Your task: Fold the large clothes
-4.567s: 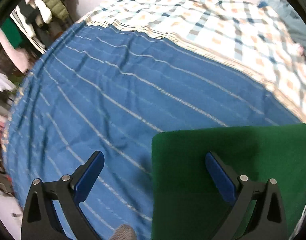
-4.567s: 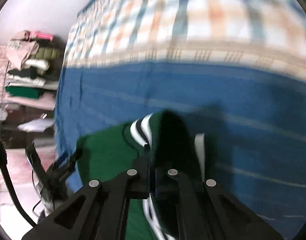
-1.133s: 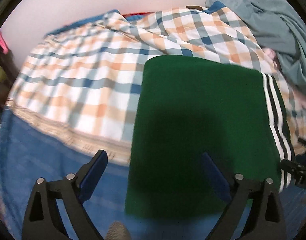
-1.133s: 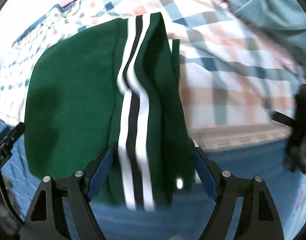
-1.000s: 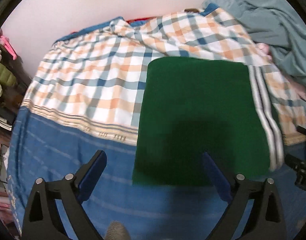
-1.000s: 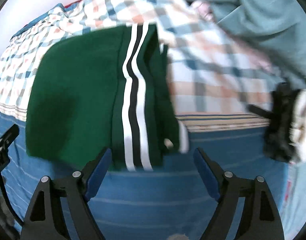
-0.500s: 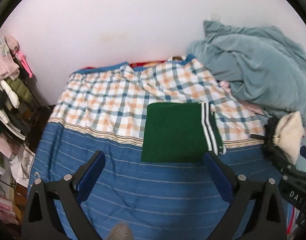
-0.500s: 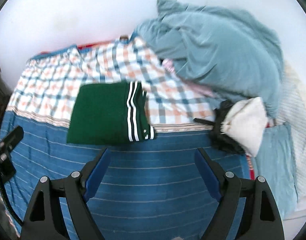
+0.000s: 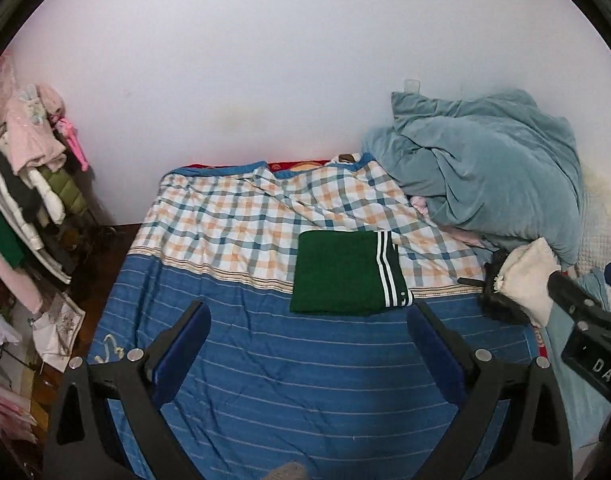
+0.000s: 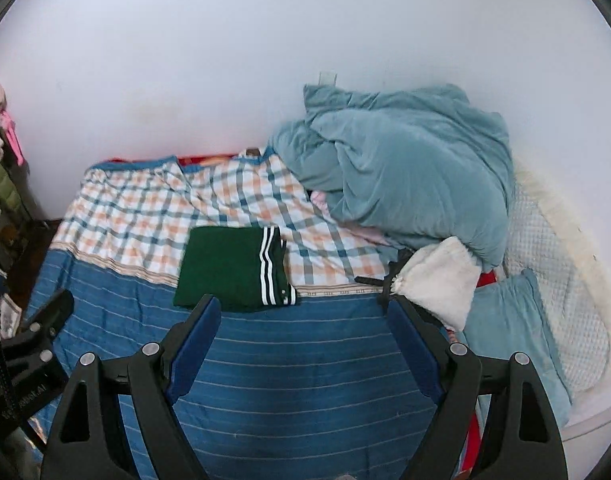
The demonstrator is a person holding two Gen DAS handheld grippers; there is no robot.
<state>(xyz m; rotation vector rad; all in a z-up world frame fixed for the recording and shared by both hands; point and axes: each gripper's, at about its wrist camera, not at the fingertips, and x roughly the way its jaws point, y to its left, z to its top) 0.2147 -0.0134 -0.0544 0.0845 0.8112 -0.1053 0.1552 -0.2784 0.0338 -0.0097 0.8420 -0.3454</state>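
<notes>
Folded dark-green garment with white side stripes (image 9: 339, 274): flat rectangle on the bed, straddling the checked sheet (image 9: 233, 224) and blue striped blanket (image 9: 305, 368). Left gripper (image 9: 308, 346) and right gripper (image 10: 301, 334): jaws wide apart, empty, well clear. Risk: soft bedding could let the striped edge slip open.

A bed (image 9: 265, 360) against the wall, loaded with bedding.
A folded green garment (image 9: 341, 280) lay flat across its blue striped cover and checked sheet (image 9: 233, 220); a teal duvet (image 9: 485, 176) was heaped at the right, a cream cloth (image 9: 525, 276) just below it.
</notes>
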